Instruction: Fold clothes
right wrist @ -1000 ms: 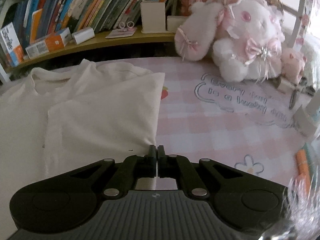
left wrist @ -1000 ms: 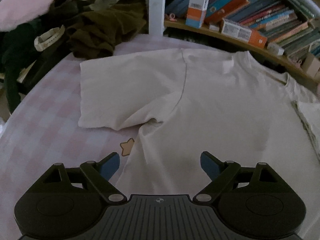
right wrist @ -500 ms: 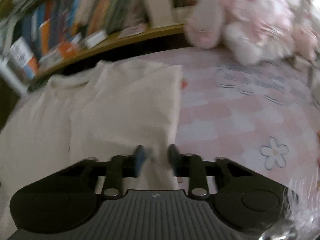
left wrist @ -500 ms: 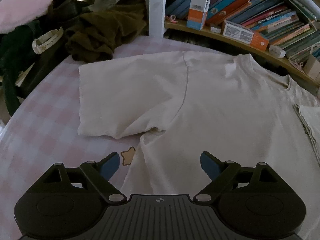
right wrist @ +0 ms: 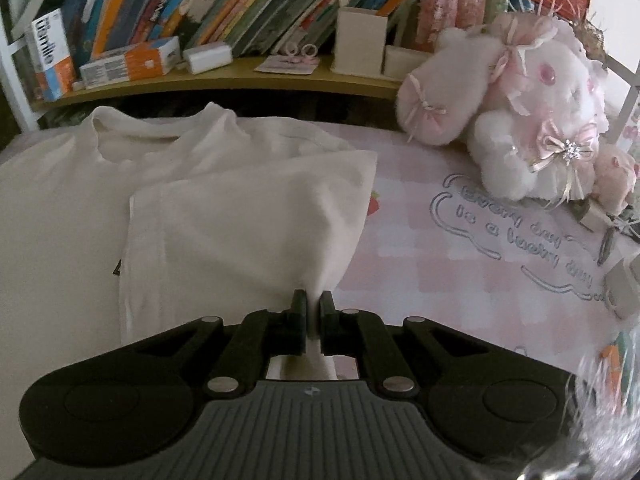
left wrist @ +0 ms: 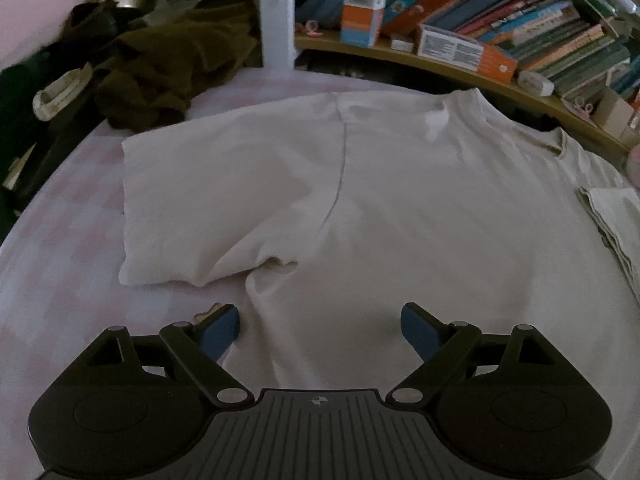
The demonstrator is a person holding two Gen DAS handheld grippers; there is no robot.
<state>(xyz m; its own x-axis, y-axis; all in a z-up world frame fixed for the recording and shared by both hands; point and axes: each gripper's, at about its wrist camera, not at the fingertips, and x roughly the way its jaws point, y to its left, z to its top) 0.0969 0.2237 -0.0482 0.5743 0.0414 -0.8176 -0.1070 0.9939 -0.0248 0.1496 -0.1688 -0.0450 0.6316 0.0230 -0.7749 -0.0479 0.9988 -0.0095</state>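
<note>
White T-shirt (left wrist: 400,208): our right gripper (right wrist: 314,312) pinches its folded-over side to carry the fold; our left gripper (left wrist: 320,326) hovers spread wide, ready for the sleeve (left wrist: 208,200).

Raised script on the pink checked tablecloth (right wrist: 460,272), at about three o'clock in the right wrist view, cannot be read with certainty. Lettering on the white-and-orange box (right wrist: 50,60) at ten o'clock and on the book spines (right wrist: 224,4) at twelve is too blurred to read.
</note>
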